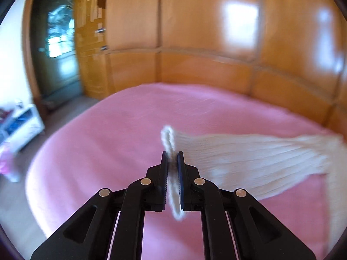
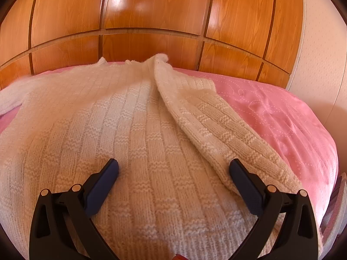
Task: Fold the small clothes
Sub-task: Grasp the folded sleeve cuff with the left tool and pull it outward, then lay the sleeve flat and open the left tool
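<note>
A cream knitted sweater (image 2: pixel 134 134) lies spread on a pink bedspread (image 2: pixel 271 117). Its right sleeve (image 2: pixel 216 125) is folded in over the body, along the right side. My right gripper (image 2: pixel 173 166) is open and empty, just above the sweater's lower part, its right finger by the sleeve's cuff. In the left wrist view my left gripper (image 1: pixel 172 158) is shut on the cuff edge of the other sleeve (image 1: pixel 249 160) and holds it lifted above the bedspread (image 1: pixel 108 140); the sleeve stretches off to the right. The view is blurred.
A wooden panelled wardrobe (image 2: pixel 151 17) runs behind the bed. In the left wrist view a dark door (image 1: pixel 56 49) and a white low cabinet (image 1: pixel 21 123) stand to the left, beyond the bed's edge. A light wall (image 2: pixel 321 65) is on the right.
</note>
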Demonstrator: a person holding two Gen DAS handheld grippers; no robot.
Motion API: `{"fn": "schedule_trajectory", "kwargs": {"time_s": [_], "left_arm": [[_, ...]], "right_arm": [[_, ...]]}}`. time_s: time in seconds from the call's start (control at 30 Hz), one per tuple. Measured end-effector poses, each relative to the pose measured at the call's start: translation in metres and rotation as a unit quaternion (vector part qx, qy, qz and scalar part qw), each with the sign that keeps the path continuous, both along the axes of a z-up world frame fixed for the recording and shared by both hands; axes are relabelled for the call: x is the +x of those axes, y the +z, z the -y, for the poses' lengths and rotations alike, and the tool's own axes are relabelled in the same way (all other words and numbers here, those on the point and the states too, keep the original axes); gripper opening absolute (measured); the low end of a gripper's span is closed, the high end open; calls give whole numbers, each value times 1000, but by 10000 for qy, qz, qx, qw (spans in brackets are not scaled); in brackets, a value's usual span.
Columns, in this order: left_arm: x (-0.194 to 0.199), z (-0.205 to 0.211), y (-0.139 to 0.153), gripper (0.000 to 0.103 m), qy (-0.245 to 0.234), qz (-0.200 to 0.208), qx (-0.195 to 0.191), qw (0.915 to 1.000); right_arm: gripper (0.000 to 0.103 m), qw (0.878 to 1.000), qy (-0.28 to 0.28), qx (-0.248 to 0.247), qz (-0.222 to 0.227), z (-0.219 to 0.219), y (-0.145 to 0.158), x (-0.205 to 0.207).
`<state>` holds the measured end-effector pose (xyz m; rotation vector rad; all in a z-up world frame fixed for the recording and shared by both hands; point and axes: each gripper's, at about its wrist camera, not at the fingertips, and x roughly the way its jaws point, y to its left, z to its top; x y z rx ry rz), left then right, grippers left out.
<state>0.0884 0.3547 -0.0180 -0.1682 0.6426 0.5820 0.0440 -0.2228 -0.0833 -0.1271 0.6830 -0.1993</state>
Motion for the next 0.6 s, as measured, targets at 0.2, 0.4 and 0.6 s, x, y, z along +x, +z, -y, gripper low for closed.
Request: {"fn": "schedule_trajectory", "kwargs": {"time_s": [0.2, 0.4, 0.6], "left_arm": [[-12, 50, -4, 60, -198, 447, -544, 9973], [-5, 177, -6, 71, -1905, 521, -1135, 9737], [19, 293, -15, 84, -3226, 361, -1696, 9305]], "right_arm": [[101, 10000, -14, -17, 45, -1, 1, -1], [101, 10000, -17, -10, 33, -2, 1, 0], [101, 9995, 78, 233, -190, 3, 1, 2]]}}
